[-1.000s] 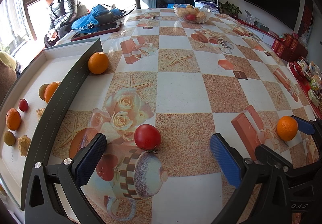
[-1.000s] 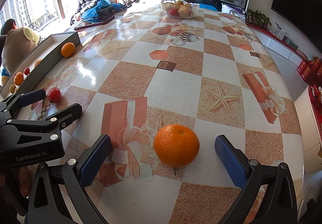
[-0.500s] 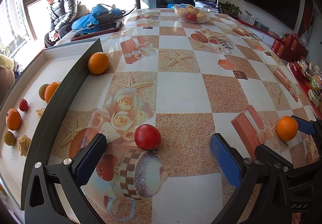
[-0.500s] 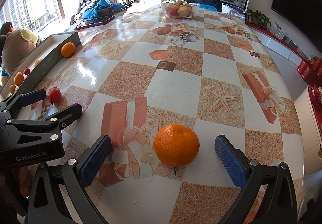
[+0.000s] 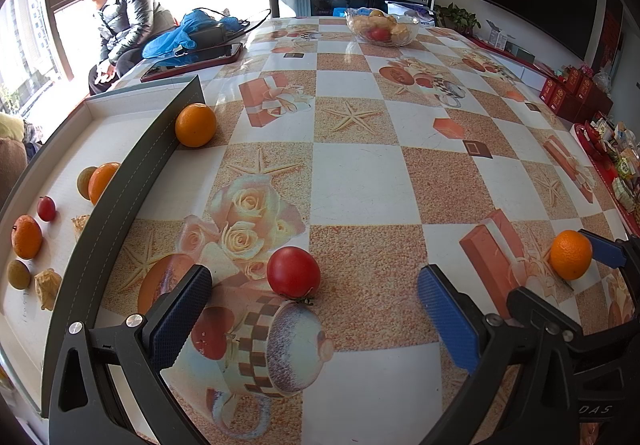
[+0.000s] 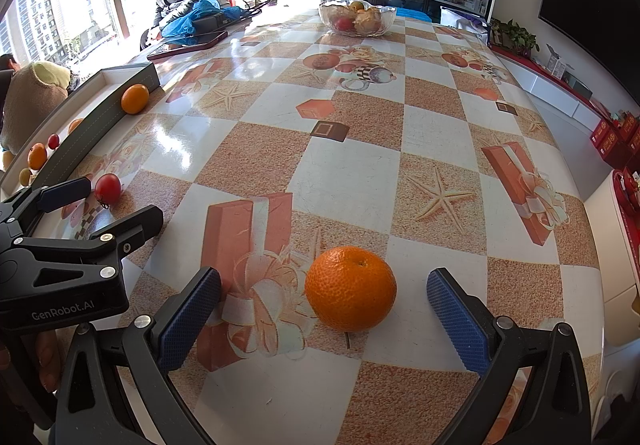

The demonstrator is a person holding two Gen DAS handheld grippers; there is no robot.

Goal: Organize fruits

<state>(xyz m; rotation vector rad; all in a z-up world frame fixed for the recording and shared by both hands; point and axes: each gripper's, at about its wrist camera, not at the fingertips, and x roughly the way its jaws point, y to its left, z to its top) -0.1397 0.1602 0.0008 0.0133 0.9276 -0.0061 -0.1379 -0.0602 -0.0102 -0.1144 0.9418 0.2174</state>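
A red tomato [image 5: 293,271] lies on the patterned tablecloth between the open fingers of my left gripper [image 5: 316,315], untouched; it also shows in the right wrist view [image 6: 107,188]. An orange [image 6: 350,288] lies between the open fingers of my right gripper [image 6: 326,319], untouched, and shows at the right of the left wrist view [image 5: 570,254]. Another orange [image 5: 195,124] rests against the outer wall of a white tray [image 5: 132,161] at the left. The tray holds several small fruits, among them an orange [image 5: 26,236] and a small red fruit [image 5: 46,208].
A glass bowl of fruit [image 5: 382,29] stands at the far end of the table. A blue bag [image 5: 180,39] and a red-edged flat case [image 5: 192,61] lie at the far left. A person sits by the window [image 5: 120,21]. The table's right edge [image 6: 592,205] drops off.
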